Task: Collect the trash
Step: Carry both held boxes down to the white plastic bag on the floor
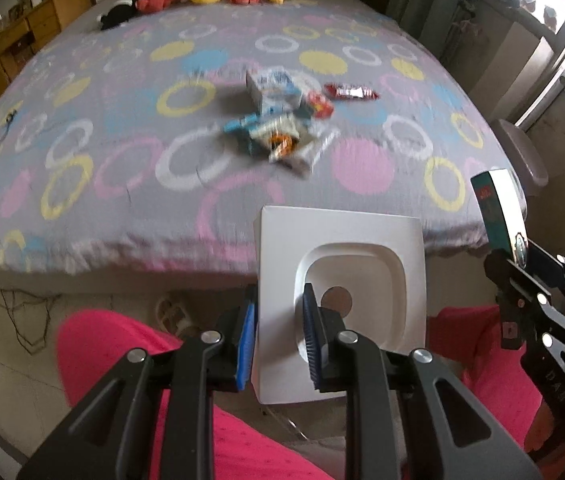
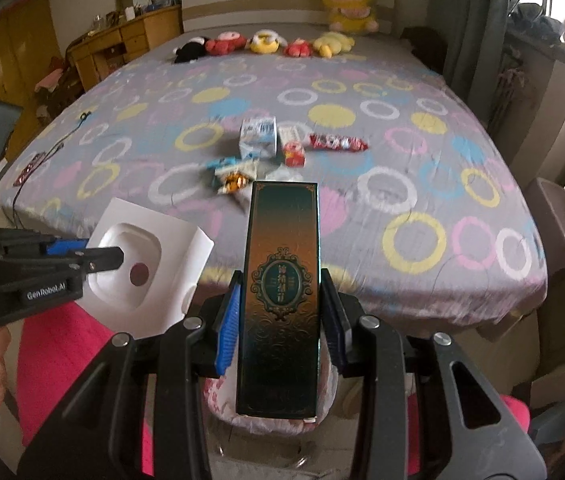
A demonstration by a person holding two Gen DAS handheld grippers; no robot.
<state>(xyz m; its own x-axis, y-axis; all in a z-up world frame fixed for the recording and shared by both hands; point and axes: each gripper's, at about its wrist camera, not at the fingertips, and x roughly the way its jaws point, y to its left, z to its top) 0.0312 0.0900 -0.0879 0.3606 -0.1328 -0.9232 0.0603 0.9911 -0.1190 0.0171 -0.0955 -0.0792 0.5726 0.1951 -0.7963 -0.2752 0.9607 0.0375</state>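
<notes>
My left gripper (image 1: 280, 330) is shut on a white moulded paper tray (image 1: 346, 272) and holds it in the air in front of the bed's near edge; it also shows in the right wrist view (image 2: 150, 264). My right gripper (image 2: 282, 320) is shut on a tall dark green and gold box (image 2: 282, 280), held upright; the box also shows at the right of the left wrist view (image 1: 500, 212). A pile of wrappers and small cartons (image 1: 282, 120) lies mid-bed, also seen in the right wrist view (image 2: 266, 152). A red wrapper (image 2: 338, 143) lies to the pile's right.
The bed (image 1: 122, 184) has a grey cover with coloured rings. Plush toys (image 2: 262, 42) line its far end. A wooden desk (image 2: 122, 40) stands at the far left. A grey bin (image 2: 562, 216) stands by the bed's right corner. A bag-lined container (image 2: 274, 408) sits below my right gripper.
</notes>
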